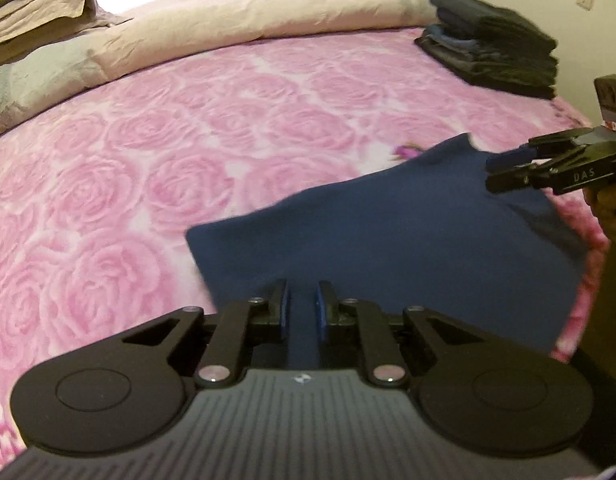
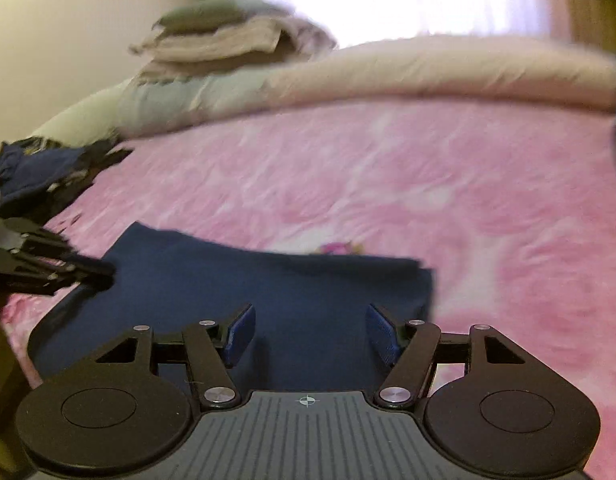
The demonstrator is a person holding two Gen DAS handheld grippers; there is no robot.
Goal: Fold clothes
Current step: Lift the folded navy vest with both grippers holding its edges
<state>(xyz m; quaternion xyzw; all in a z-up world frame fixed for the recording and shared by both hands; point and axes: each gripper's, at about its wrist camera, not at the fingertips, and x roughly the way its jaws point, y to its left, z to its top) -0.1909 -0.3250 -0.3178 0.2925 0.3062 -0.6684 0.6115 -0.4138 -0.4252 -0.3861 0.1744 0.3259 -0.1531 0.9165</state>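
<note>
The left gripper (image 1: pixel 302 307) is nearly closed, pinching a fold of the navy cloth (image 1: pixel 408 248). The right gripper (image 2: pixel 308 334) gapes wide above it, gripping nothing. The cloth lies flat at the pink blanket's (image 1: pixel 187 140) near edge. Farther off sits a dark folded stack (image 1: pixel 496 44).

The only readable lettering is "DAS", in pale capitals on the black side of the right tongs (image 1: pixel 498 172), seen from the left wrist camera, where those tongs reach in from the right of the left tongs (image 1: pixel 303 306). The grey ribbed body behind the left tongs carries a small pale emblem, too small to read. In the right wrist view, the same spot behind the right tongs bears a crosshair mark, without letters.
</note>
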